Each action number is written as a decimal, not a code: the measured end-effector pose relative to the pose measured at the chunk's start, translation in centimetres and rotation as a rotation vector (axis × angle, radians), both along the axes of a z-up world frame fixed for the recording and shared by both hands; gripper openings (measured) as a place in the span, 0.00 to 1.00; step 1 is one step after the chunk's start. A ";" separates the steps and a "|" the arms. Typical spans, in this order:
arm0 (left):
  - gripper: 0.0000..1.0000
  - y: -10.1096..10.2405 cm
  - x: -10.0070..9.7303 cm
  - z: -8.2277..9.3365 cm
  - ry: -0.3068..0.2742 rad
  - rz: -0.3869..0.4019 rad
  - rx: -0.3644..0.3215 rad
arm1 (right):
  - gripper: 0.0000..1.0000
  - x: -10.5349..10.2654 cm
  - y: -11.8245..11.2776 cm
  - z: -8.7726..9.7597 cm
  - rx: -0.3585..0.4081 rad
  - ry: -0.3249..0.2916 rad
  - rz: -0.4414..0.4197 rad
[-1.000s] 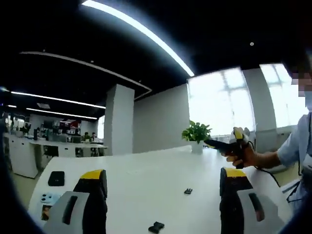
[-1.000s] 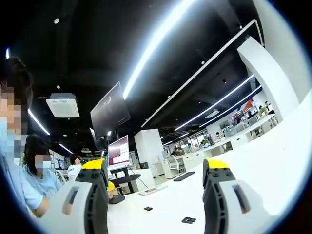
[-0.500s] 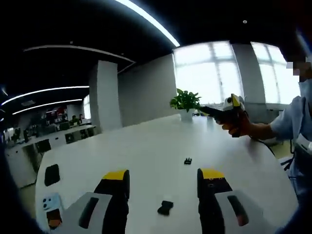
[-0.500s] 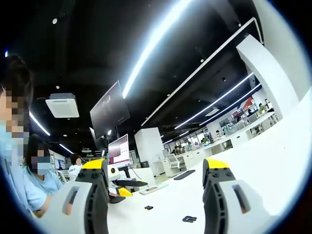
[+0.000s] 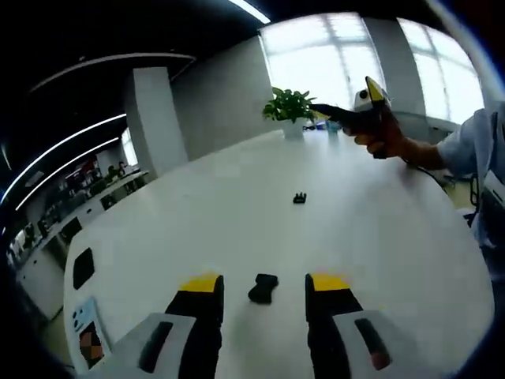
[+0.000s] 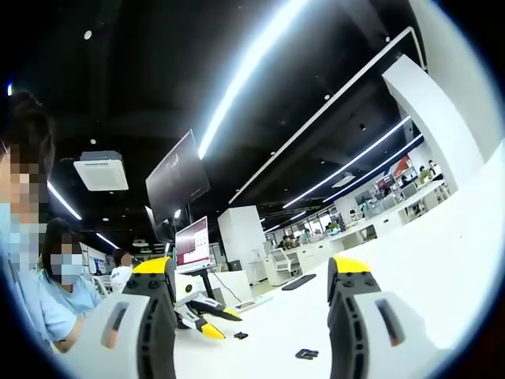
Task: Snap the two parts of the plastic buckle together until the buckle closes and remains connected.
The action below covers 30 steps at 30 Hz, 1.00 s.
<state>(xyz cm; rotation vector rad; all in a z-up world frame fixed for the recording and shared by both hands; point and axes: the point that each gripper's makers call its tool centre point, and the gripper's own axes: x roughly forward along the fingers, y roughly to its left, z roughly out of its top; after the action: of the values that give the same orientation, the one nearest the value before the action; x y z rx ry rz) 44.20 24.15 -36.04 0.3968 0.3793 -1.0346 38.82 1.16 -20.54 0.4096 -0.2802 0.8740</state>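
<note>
Now 2 buckle parts apart on white table [image 5: 394, 237], near part [image 5: 263, 287] between wide left claw [image 5: 264, 284], far part [image 5: 299, 197], right claw [image 6: 252, 272] wide, empty.

Left gripper [image 5: 260, 286] low over table [image 5: 371, 229], jaws apart; right gripper [image 6: 251, 272] raised in hand [image 5: 384, 136], jaws apart.

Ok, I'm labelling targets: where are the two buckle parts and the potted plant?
near buckle part [image 5: 263, 287], left gripper view, middle of its black body
far buckle part [image 5: 299, 197], left gripper view, its centre
potted plant [image 5: 289, 104], left gripper view, on the leaves
</note>
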 end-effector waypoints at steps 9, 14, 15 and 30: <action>0.27 0.1 -0.2 -0.8 0.066 0.020 -0.014 | 0.79 0.0 -0.1 0.2 0.005 -0.004 0.001; 0.23 -0.4 -0.5 -1.5 0.097 0.024 -0.003 | 0.79 -0.1 -0.2 0.1 0.005 -0.005 -0.001; 0.23 -0.4 -0.5 -1.7 0.101 0.027 0.005 | 0.79 -0.1 -0.2 0.2 0.006 -0.005 0.000; 0.15 -0.5 -0.5 -2.3 0.131 0.041 0.012 | 0.78 -0.3 -0.2 0.2 0.009 -0.009 0.003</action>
<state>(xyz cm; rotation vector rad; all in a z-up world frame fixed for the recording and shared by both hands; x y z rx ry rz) 43.71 23.65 -38.32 0.3320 0.5092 -1.0214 38.48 0.95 -20.31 0.4145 -0.2915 0.8776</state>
